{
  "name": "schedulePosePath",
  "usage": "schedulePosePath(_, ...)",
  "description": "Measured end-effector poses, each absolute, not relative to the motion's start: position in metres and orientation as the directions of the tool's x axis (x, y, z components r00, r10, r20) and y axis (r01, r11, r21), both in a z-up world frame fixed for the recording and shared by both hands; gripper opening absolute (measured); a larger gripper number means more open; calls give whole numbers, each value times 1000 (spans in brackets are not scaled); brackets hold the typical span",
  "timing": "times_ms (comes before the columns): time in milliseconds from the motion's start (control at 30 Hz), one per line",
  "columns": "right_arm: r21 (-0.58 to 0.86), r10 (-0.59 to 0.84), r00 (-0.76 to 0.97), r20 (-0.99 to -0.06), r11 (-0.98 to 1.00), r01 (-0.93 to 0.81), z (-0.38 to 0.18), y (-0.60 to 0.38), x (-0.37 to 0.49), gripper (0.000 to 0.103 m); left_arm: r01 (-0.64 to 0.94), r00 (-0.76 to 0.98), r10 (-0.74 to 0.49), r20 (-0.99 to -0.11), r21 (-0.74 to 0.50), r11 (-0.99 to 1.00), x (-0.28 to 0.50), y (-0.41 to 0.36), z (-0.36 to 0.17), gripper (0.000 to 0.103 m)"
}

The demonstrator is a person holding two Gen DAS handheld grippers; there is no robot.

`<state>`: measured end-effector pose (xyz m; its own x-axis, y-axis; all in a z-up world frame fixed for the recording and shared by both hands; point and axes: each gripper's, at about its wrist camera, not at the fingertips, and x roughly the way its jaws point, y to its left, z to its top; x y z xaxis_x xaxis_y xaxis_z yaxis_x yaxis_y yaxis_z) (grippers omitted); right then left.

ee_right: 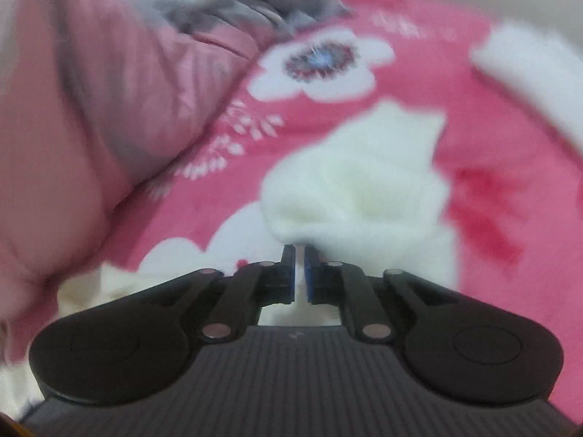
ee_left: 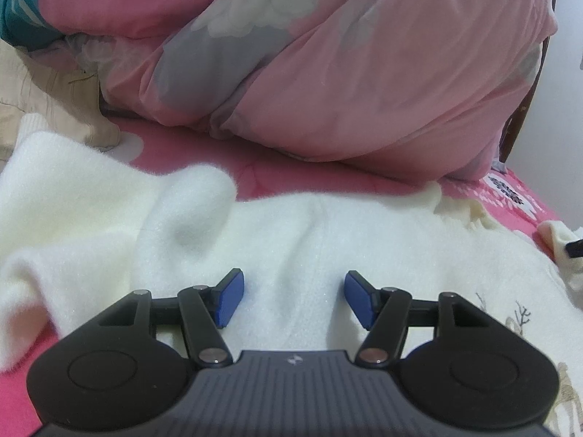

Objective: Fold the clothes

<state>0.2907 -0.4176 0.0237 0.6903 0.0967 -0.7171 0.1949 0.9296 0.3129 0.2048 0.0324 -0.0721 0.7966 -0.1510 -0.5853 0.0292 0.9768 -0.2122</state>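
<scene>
Sweater first: the fluffy white knit sweater (ee_left: 291, 240) lies spread on the bright pink bed blanket with white flowers (ee_right: 320, 62), just in front of the big puffy pale pink quilt (ee_left: 364, 73). Your left gripper (ee_left: 293, 300) hangs over the sweater with its blue pads (ee_left: 229, 300) wide apart, holding nothing. Your right gripper (ee_right: 299, 273) is pinched tight on a bunched edge of the sweater (ee_right: 360, 196), beside the quilt. That view is blurry.

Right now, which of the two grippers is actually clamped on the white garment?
The right gripper: its jaws pinch a fold of the white garment. The left gripper hovers open above it.
</scene>
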Motion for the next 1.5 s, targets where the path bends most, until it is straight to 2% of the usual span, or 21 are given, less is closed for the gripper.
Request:
schedulePosePath(100, 350, 203, 659, -724, 932, 98, 26, -404, 258, 19, 29, 797, -147, -586, -205, 978, 205, 32, -73, 63)
schedulePosePath(233, 327, 210, 570, -794, 938, 110, -4, -405, 240, 21, 29, 797, -148, -585, -208, 978, 204, 32, -73, 63)
schedulePosePath(300, 380, 215, 610, -763, 912, 154, 2, -427, 231, 13, 29, 798, -151, -584, -213, 977, 204, 32, -73, 63)
schedulePosePath(433, 497, 209, 701, -682, 836, 234, 18, -475, 213, 17, 28, 798, -158, -581, -226, 974, 205, 33, -72, 64)
schedulePosePath(467, 525, 204, 722, -661, 813, 250, 22, -488, 209, 19, 29, 798, -156, -582, -222, 975, 206, 31, -72, 64)
schedulePosePath(500, 554, 198, 743, -639, 789, 266, 26, -500, 205, 26, 29, 799, -154, -582, -219, 975, 206, 31, -72, 64)
schedulePosePath(533, 517, 155, 751, -642, 810, 275, 34, -503, 206, 31, 29, 799, -155, -581, -220, 975, 206, 31, -72, 64)
schedulePosePath(600, 453, 106, 757, -645, 851, 267, 42, -507, 222, 49, 29, 799, -157, -580, -223, 974, 206, 32, -73, 64)
schedulePosePath(700, 439, 98, 751, -653, 857, 269, 37, -517, 261, 60, 29, 800, -158, -579, -225, 974, 205, 33, -73, 65)
schedulePosePath(833, 434, 36, 710, -703, 813, 389, 10, -529, 314, 64, 31, 801, -161, -577, -229, 973, 204, 34, -73, 65)
schedulePosePath(933, 528, 73, 707, -703, 720, 450, -18, -545, 335, 64, 32, 801, -162, -576, -228, 973, 204, 34, -74, 66)
schedulePosePath(1033, 607, 129, 735, -665, 667, 432, -35, -551, 346, 63, 34, 803, -163, -574, -229, 973, 203, 34, -74, 67)
schedulePosePath(1133, 599, 134, 735, -665, 683, 417, -40, -549, 358, 59, 36, 804, -167, -570, -235, 971, 202, 35, -75, 67)
schedulePosePath(1233, 588, 121, 733, -669, 689, 423, -42, -547, 367, 48, 38, 807, -176, -564, -249, 968, 201, 37, -75, 67)
schedulePosePath(1300, 576, 97, 738, -667, 695, 429, -44, -549, 371, 19, 40, 809, -184, -558, -261, 965, 200, 38, -76, 67)
schedulePosePath(1333, 594, 96, 748, -657, 676, 435, -48, -554, 370, 12, 39, 809, -184, -558, -261, 965, 200, 38, -76, 67)
schedulePosePath(1367, 625, 108, 759, -642, 648, 435, -51, -562, 368, 8, 37, 809, -182, -559, -261, 965, 201, 38, -76, 67)
schedulePosePath(1500, 669, 72, 824, -561, 627, 400, -33, -588, 344, 6, 33, 814, -167, -557, -242, 970, 200, 35, -76, 67)
